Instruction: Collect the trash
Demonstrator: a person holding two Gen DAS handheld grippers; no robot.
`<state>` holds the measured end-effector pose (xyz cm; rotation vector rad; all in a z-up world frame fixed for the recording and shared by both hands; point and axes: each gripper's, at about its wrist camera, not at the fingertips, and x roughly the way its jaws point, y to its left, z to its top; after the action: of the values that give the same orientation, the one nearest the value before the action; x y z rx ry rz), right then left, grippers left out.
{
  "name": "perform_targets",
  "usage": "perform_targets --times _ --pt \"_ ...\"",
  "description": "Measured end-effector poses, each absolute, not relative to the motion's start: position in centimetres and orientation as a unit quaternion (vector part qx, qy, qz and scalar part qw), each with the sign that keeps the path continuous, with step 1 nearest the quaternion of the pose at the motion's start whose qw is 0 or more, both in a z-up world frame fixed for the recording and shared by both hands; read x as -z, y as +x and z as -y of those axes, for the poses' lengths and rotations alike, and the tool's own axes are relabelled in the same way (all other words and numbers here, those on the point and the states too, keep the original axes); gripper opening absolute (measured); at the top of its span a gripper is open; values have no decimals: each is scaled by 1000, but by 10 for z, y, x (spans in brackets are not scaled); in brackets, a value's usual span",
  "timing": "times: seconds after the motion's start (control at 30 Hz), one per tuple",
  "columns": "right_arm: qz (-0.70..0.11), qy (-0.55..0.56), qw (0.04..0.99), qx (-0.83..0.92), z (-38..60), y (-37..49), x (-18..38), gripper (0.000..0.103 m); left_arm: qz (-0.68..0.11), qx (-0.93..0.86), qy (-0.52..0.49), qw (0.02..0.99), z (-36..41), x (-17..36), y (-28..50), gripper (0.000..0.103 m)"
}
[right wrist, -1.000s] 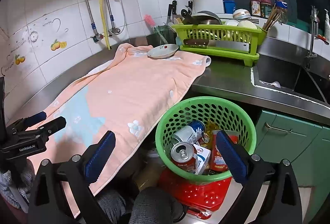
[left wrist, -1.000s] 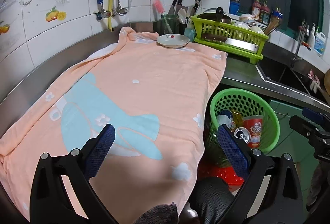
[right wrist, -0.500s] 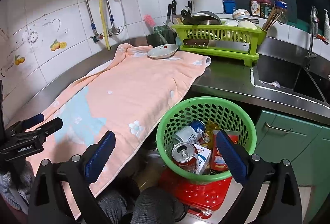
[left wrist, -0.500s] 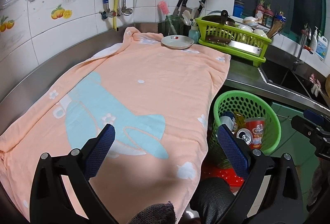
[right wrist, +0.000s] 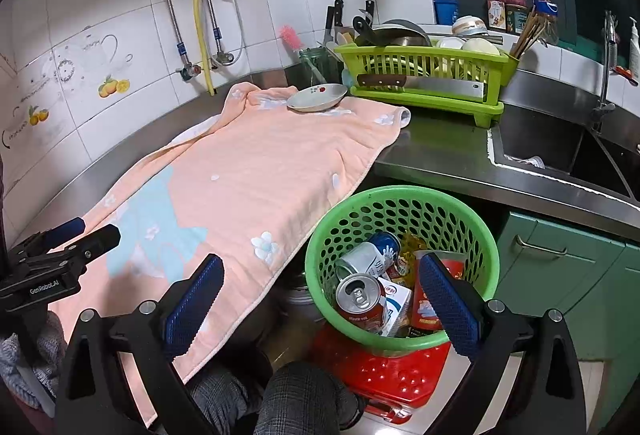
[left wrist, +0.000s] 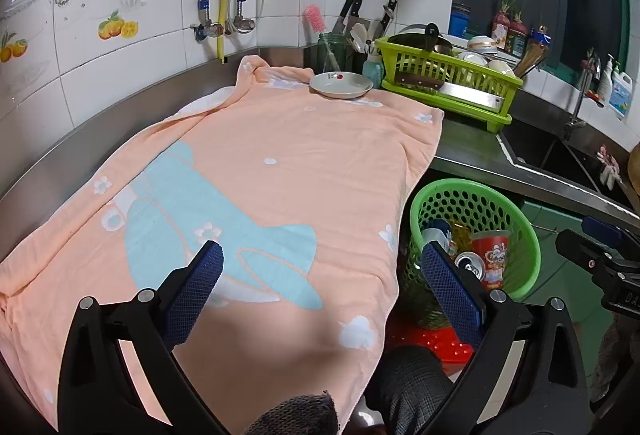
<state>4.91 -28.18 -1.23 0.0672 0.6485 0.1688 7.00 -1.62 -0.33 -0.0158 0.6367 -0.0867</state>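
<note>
both the left gripper (left wrist: pixel 320 275) and right gripper (right wrist: pixel 320 289) hang wide open, holding nothing. the trash — cans, cartons — already sits in the green basket (right wrist: pixel 472 219) below the counter edge, within easy dropping reach.

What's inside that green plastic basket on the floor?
The green perforated plastic basket holds a red open-topped drinks can, a blue-and-white can, a white carton and a red printed cup. Anything underneath them is covered.

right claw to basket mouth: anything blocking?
Nothing visible. The right claw is open and empty above the green basket, whose mouth is open with cans and cartons inside. The peach towel hangs beside the rim, not across it.
</note>
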Motion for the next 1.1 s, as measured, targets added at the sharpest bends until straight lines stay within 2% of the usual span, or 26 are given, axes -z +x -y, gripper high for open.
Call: perform_targets --times 1.1 --pt "-314 31 945 -84 272 48 9 95 -304 32 -13 952 16 2 65 98"
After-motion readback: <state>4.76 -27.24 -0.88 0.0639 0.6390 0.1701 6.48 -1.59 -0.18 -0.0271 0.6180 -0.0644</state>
